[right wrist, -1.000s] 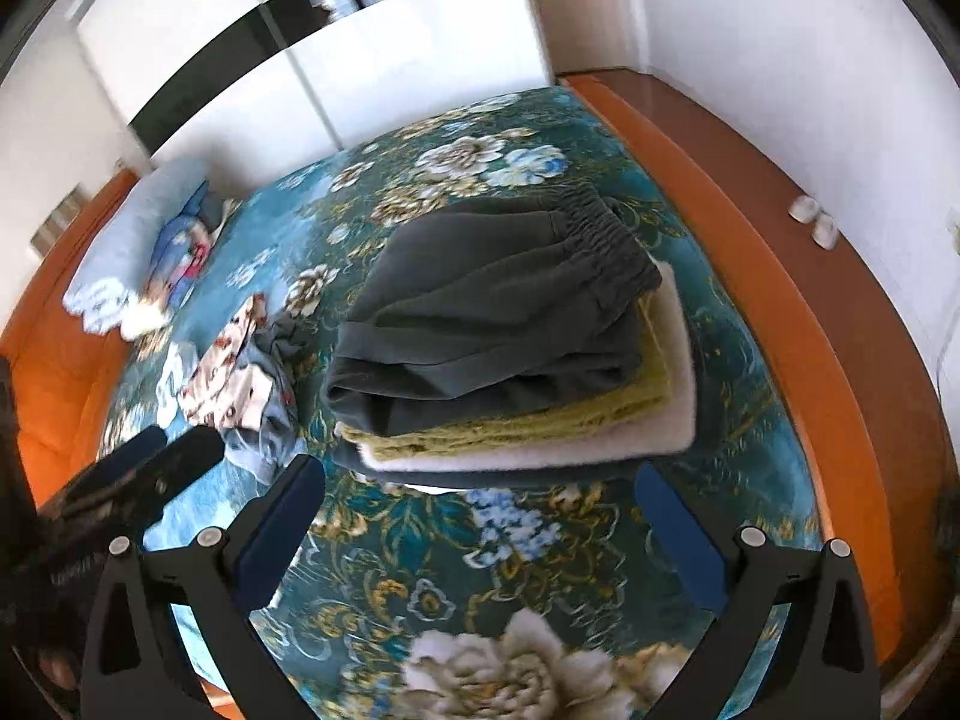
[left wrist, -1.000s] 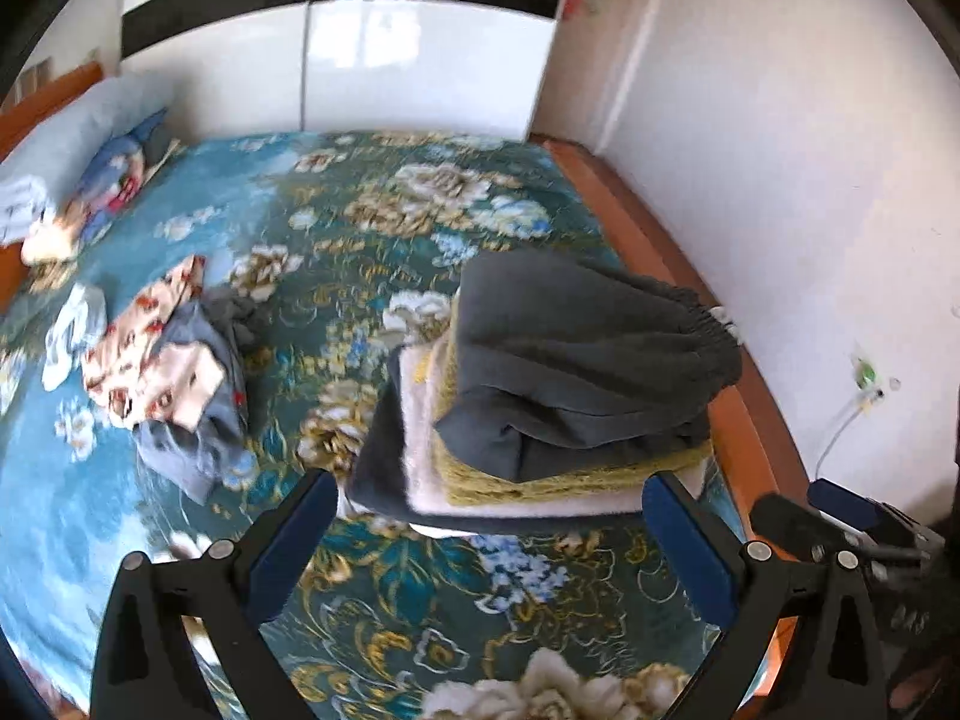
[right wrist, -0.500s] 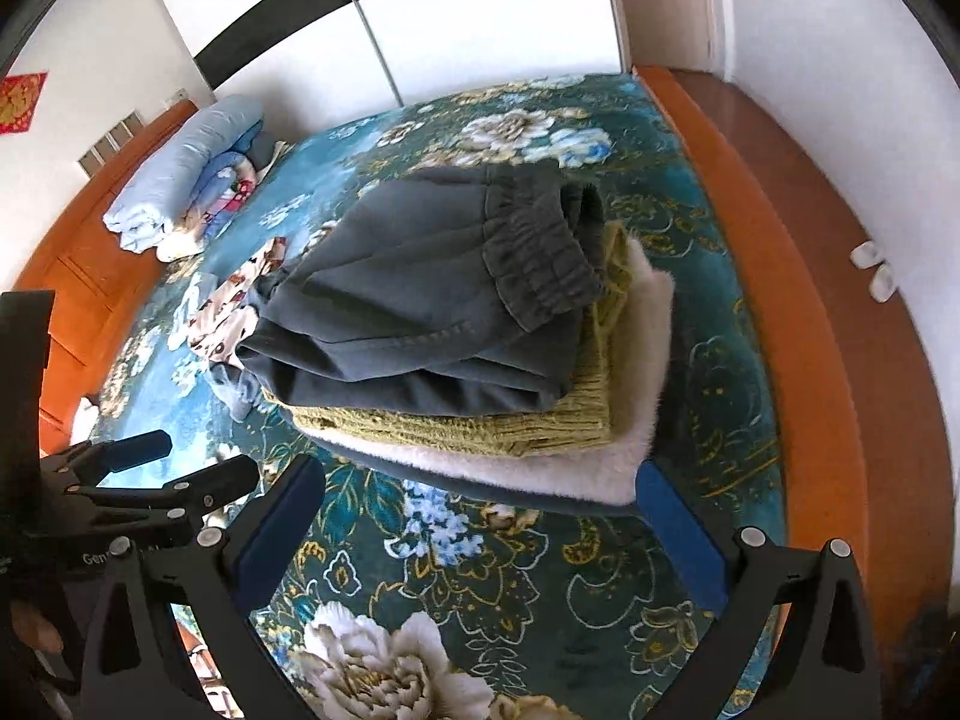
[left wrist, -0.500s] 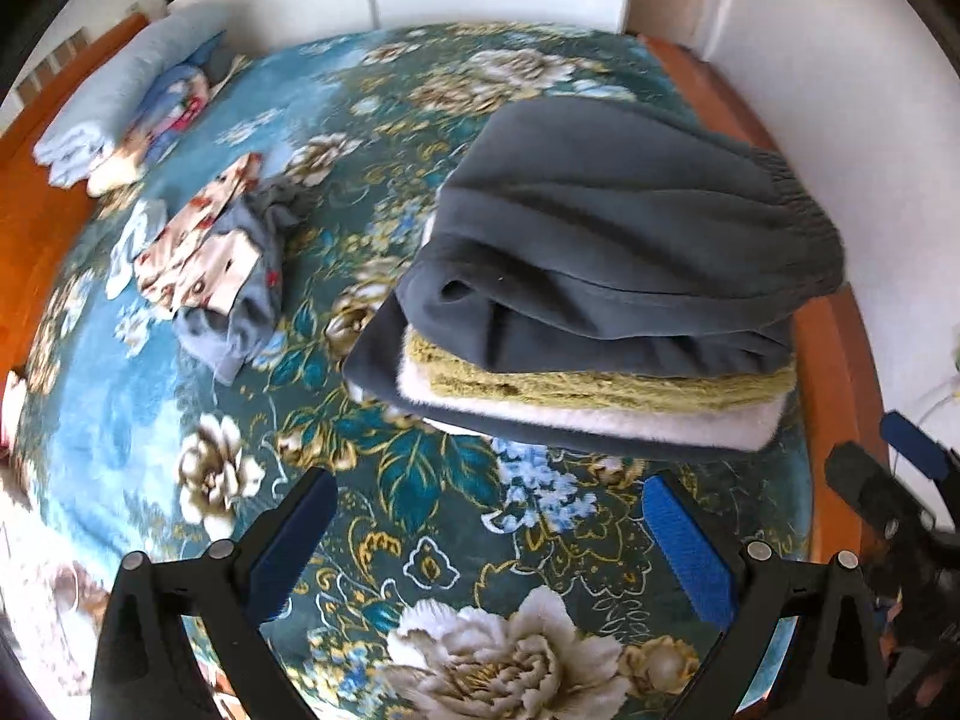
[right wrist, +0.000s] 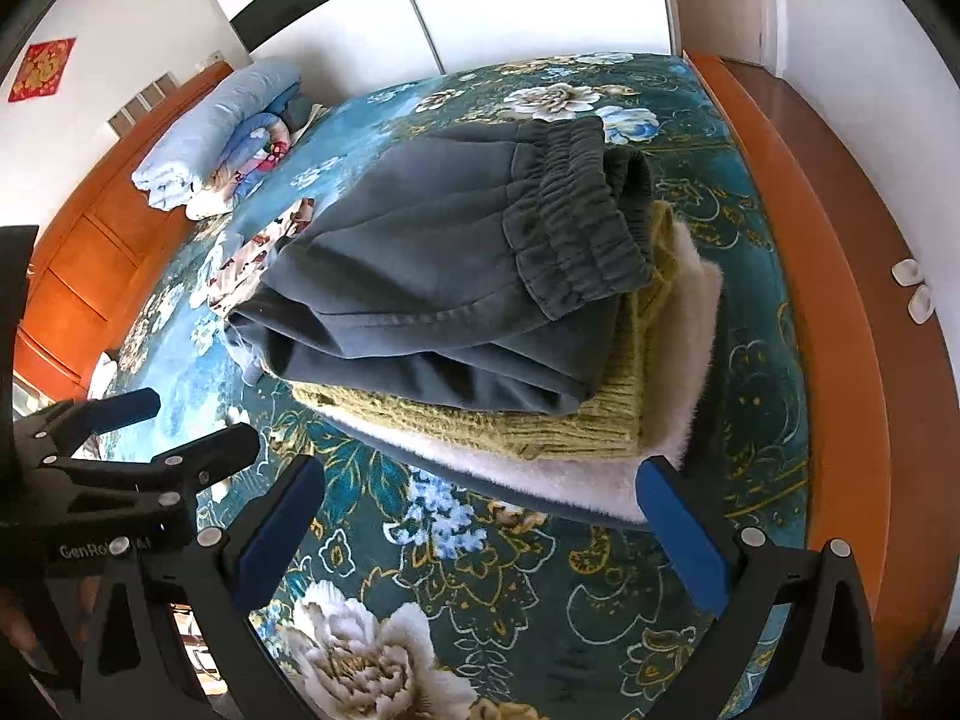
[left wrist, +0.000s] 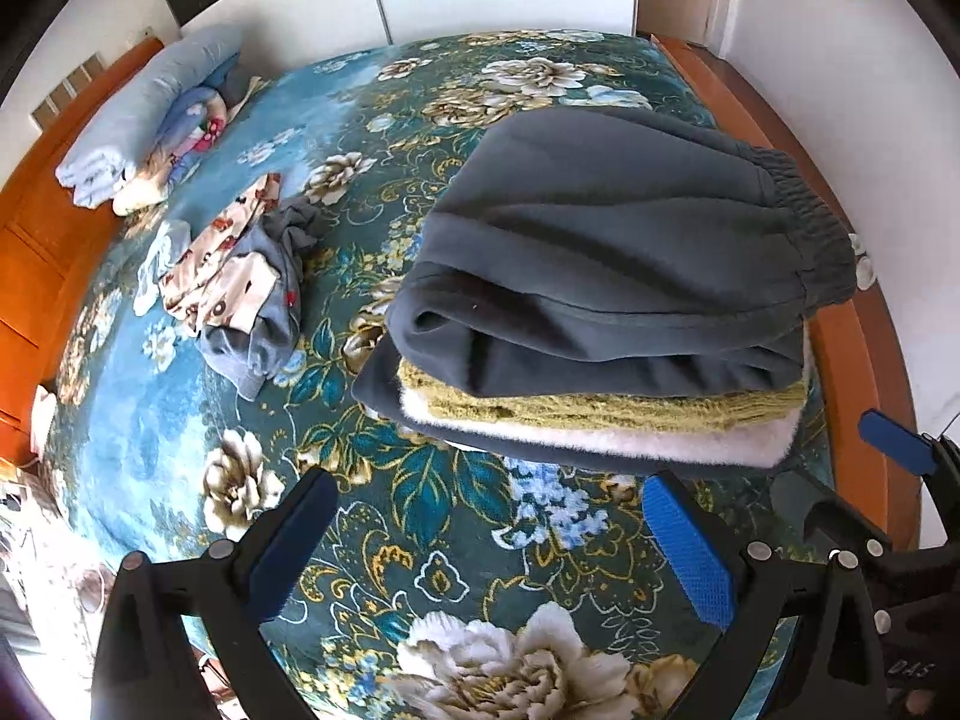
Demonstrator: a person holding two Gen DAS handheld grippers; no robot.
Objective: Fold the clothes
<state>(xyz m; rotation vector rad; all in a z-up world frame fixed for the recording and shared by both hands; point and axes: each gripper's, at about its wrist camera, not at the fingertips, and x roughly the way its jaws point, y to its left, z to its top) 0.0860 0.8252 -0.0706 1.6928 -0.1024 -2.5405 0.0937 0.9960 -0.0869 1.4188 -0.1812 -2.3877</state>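
Both grippers hang wide apart w/ nothing in them: left gripper (left wrist: pixel 486 546) & right gripper (right wrist: pixel 480 528), just in front of the neat pile of folded clothes (left wrist: pixel 606 312) on the flowery blue-green bed cover (left wrist: pixel 432 510). Dark grey soft pants w/ stretchy waist (right wrist: pixel 456 276) lie folded on top. A crumpled heap of patterned & grey-blue clothes (left wrist: pixel 240 276) sits near the pile, not folded, so some work looks left.
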